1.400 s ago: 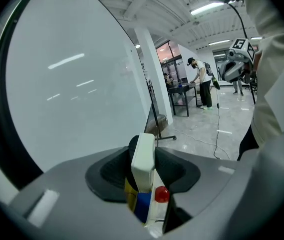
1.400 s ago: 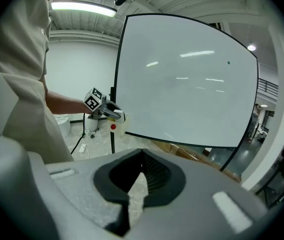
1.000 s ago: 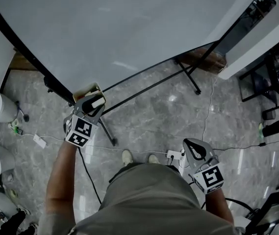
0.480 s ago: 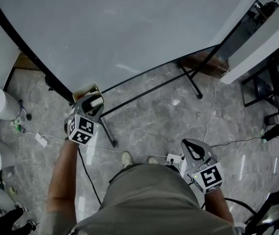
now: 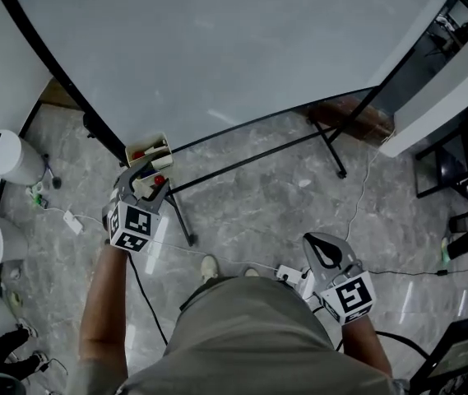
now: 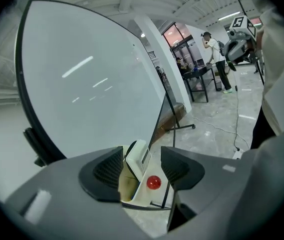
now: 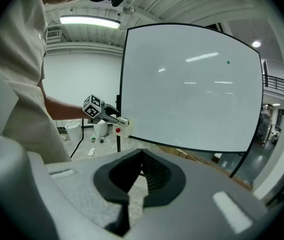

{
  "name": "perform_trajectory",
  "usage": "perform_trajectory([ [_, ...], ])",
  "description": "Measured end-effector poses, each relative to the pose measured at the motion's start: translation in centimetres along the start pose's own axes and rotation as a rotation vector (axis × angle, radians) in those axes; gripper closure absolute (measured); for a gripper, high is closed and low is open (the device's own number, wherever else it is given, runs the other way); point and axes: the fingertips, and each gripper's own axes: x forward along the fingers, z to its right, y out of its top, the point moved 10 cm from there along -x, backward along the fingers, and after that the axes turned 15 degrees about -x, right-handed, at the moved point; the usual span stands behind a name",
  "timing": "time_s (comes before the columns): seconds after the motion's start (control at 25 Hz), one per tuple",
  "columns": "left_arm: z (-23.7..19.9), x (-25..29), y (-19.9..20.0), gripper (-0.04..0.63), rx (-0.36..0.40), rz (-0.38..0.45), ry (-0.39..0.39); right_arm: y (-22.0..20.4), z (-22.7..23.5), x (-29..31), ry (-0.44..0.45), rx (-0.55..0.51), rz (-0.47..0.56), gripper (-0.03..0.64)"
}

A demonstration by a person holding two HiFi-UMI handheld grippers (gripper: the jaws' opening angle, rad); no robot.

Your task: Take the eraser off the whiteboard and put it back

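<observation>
White eraser (image 6: 138, 156) rests in the tray (image 6: 134, 200), the left gripper (image 5: 143, 175) opening its jaws clear of it (red ball (image 6: 153, 182) alongside). The right gripper (image 7: 141, 170) has its jaws pressed together, empty.

Cut-offs and unknowns
Whiteboard (image 5: 217, 48) top runs off the head view's upper edge; red round item (image 6: 153, 182) in the tray (image 6: 137, 196) too small to identify.

1. Your small cream tray (image 5: 153, 142) hangs at the lower corner of the whiteboard (image 5: 217, 48), left of centre in the head view.
2. In it leans the white eraser (image 6: 138, 156), with a red ball (image 6: 153, 182) just beside it.
3. The grey stone floor (image 5: 258, 196) carries the board's black stand legs (image 5: 326, 138), a white bin (image 5: 11, 156) at the left edge, and a power strip (image 5: 293, 275) with thin cables (image 5: 355, 200) near your shoes (image 5: 211, 265).
</observation>
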Motion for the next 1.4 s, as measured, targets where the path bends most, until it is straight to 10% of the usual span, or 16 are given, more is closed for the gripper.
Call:
perform_trajectory([
  [0.36, 8.0, -10.2, 2.5, 0.350, -0.246, 0.159, 0.067, -1.6, 1.4, -1.3, 0.177, -0.086, 0.106, 0.614],
  [0.76, 19.4, -18.9, 3.1, 0.504, -0.518, 0.111, 0.097, -3.2, 1.3, -0.7, 0.372, -0.067, 0.169, 0.614],
  [1.4, 25.6, -36.7, -2.8, 0.589, -0.499, 0.261, 0.065, 2.3, -15.5, -7.5, 0.391, -0.211, 0.252, 0.614],
])
